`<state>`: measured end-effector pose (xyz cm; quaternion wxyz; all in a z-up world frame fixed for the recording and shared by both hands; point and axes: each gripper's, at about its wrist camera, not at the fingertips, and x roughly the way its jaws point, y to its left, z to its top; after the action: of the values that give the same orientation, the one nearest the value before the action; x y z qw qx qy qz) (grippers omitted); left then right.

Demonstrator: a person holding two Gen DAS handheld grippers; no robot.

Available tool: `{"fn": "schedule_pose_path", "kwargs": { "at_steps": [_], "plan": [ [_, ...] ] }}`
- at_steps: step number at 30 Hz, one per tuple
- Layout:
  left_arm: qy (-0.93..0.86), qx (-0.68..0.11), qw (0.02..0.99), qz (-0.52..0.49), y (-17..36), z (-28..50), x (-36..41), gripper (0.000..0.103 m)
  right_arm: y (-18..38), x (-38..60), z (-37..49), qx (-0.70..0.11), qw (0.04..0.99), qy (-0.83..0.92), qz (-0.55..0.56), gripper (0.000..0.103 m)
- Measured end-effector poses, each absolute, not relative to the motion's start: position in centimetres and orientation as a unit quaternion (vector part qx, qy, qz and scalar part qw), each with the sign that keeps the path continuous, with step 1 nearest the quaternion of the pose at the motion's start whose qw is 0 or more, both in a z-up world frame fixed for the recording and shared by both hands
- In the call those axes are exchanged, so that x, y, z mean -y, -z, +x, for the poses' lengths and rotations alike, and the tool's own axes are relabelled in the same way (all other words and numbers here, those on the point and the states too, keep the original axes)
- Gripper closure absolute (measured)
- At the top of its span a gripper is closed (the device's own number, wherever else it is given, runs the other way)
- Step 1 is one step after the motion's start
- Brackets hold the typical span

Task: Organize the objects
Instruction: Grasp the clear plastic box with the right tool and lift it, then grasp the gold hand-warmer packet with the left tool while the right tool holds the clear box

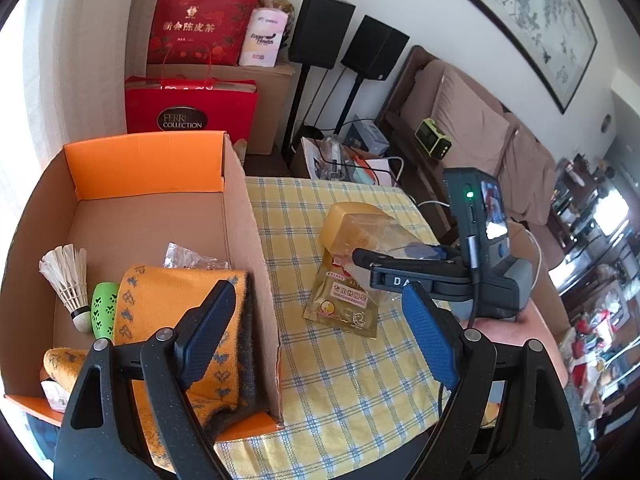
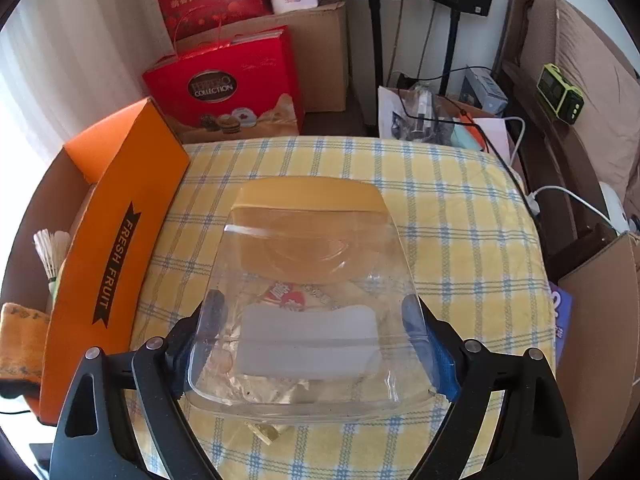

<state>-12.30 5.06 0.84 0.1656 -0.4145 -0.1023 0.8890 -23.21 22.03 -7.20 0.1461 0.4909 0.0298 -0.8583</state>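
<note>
A clear plastic jar (image 2: 316, 248) with a yellow lid (image 2: 308, 196) lies on its side between the fingers of my right gripper (image 2: 314, 314), whose pads press its two walls. The left wrist view shows the same jar (image 1: 356, 228) above a gold snack packet (image 1: 344, 308) on the checked tablecloth (image 1: 360, 380). My left gripper (image 1: 318, 292) stands open and holds nothing, over the right wall of the orange cardboard box (image 1: 250, 240). Inside the box lie a shuttlecock (image 1: 68, 280), a green perforated piece (image 1: 104, 312), an orange patterned cloth (image 1: 172, 320) and a foil wrapper (image 1: 188, 258).
Red gift bags (image 1: 192, 104) and brown cartons are stacked behind the box. Two black speakers (image 1: 348, 40) on stands, cables and loose items (image 2: 432, 120) crowd the table's far edge. A sofa (image 1: 472, 128) runs along the right, and another carton (image 2: 600, 320) stands at the table's right side.
</note>
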Motion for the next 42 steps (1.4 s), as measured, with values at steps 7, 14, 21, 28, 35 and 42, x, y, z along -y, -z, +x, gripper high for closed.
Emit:
{"fn": "schedule_pose_path", "kwargs": {
  "at_steps": [7,14,21,28,35,42],
  "plan": [
    [-0.884,0.072,0.18,-0.425,-0.3,-12.6,-8.4,0.019,5.2,-26.0,-21.7,-0.005,0.123,0.872,0.474,0.013],
    [-0.878,0.039,0.191,-0.438,1.2,-13.1,-12.6,0.019,4.6,-30.6,-19.7,0.034,0.102,0.881,0.46,0.013],
    [-0.875,0.001,0.177,-0.451,3.8,-14.0,-15.9,0.019,4.5,-33.4,-18.1,0.044,0.084,0.889,0.449,0.013],
    [-0.87,-0.033,0.159,-0.466,6.6,-15.6,-18.3,0.019,4.8,-34.5,-17.0,0.048,0.082,0.892,0.443,0.013],
    [-0.859,-0.057,0.151,-0.485,9.4,-17.7,-19.8,0.019,4.7,-35.0,-16.1,0.049,0.078,0.897,0.433,0.013],
    [-0.851,-0.068,0.139,-0.502,11.7,-19.8,-20.1,0.02,5.0,-35.0,-15.6,0.046,0.079,0.899,0.429,0.013]
  ]
}}
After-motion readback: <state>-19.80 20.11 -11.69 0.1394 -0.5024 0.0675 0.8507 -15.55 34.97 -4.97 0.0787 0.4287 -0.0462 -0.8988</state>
